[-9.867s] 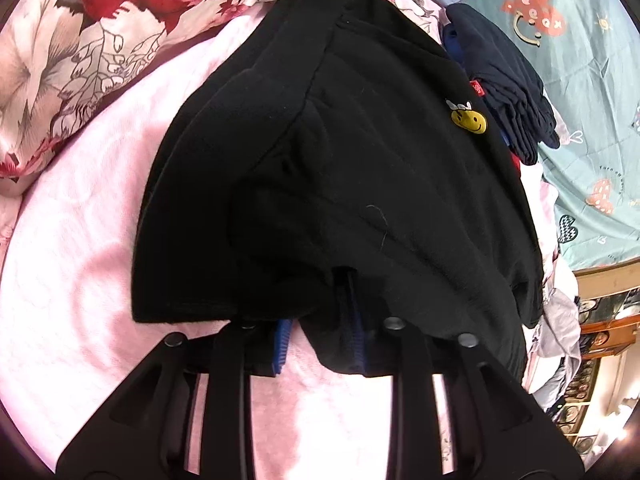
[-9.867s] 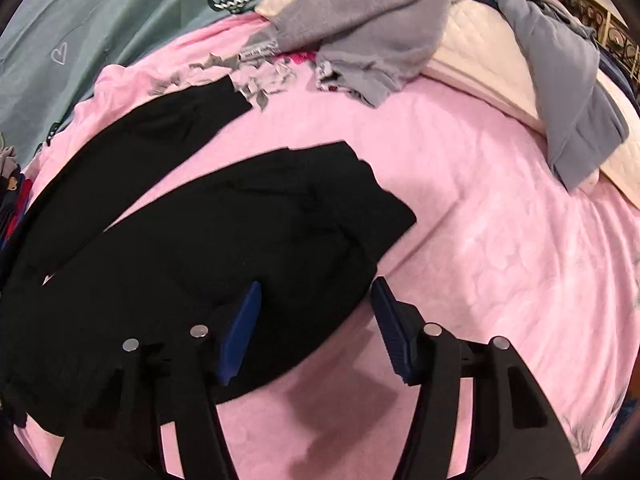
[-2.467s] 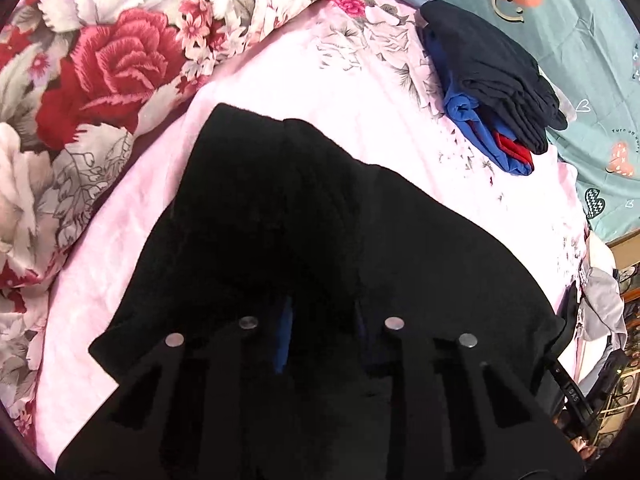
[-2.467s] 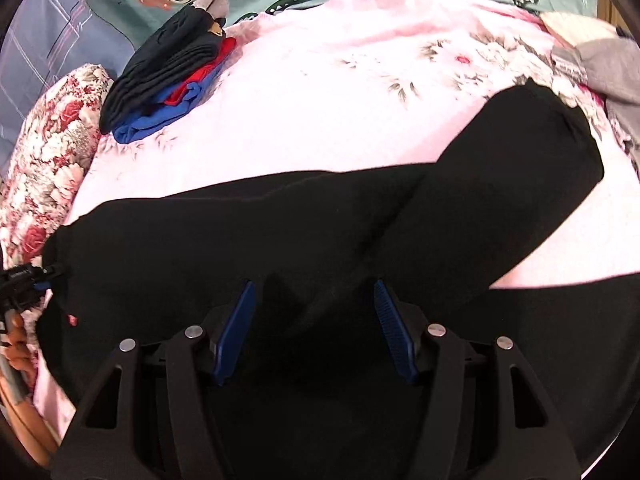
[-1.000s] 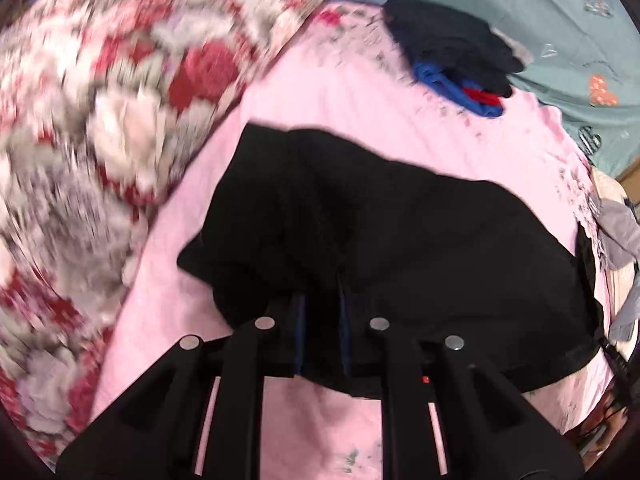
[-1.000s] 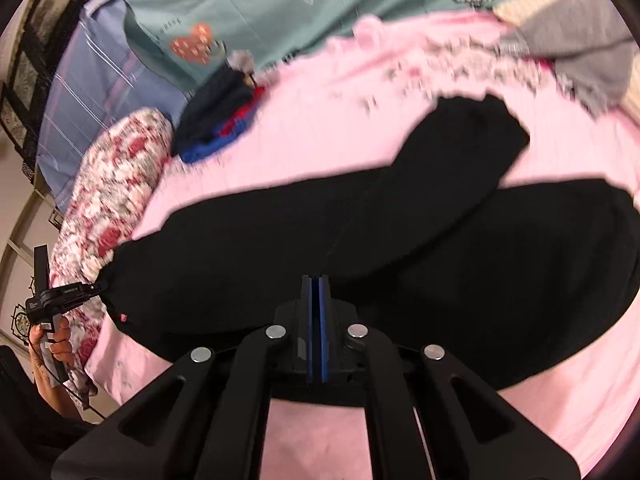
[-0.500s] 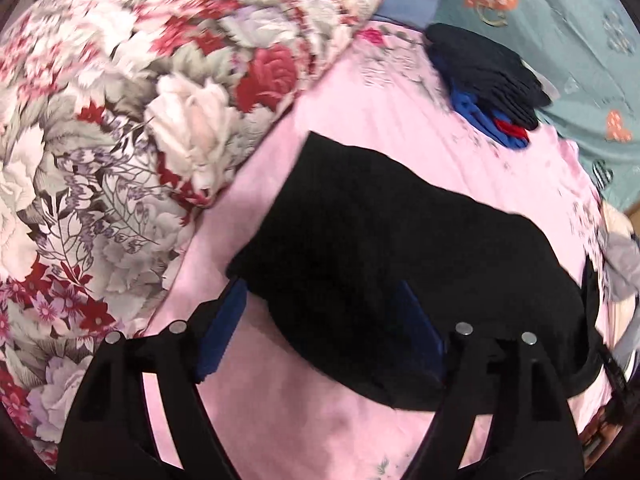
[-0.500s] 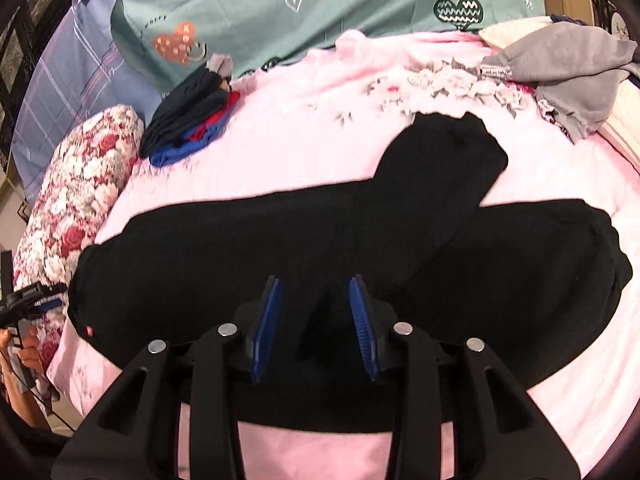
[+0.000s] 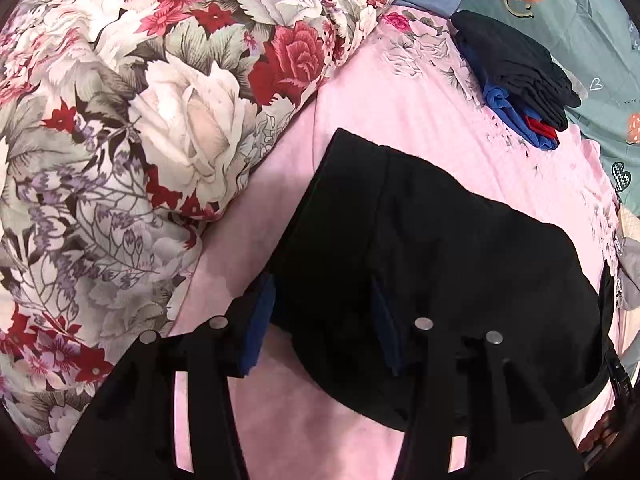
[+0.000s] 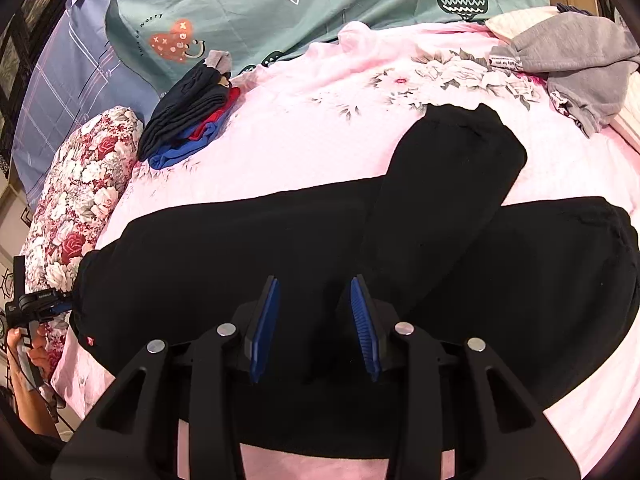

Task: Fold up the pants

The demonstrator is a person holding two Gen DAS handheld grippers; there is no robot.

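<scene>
Black pants lie spread flat on the pink bed sheet, the two legs splayed apart at the right. In the left wrist view the waist end of the pants lies in front of me. My left gripper is open, its blue pads on either side of the waistband corner without gripping it. My right gripper is open over the middle of the pants, holding nothing. The left gripper also shows at the far left of the right wrist view.
A floral pillow lies left of the pants. A folded stack of dark, blue and red clothes sits at the back, also seen in the right wrist view. Grey clothes lie at the far right. A teal sheet hangs behind.
Both grippers were shut on the pants a second ago and have opened and let go. The pants now lie flat. The right gripper has opened wider in the last half second.
</scene>
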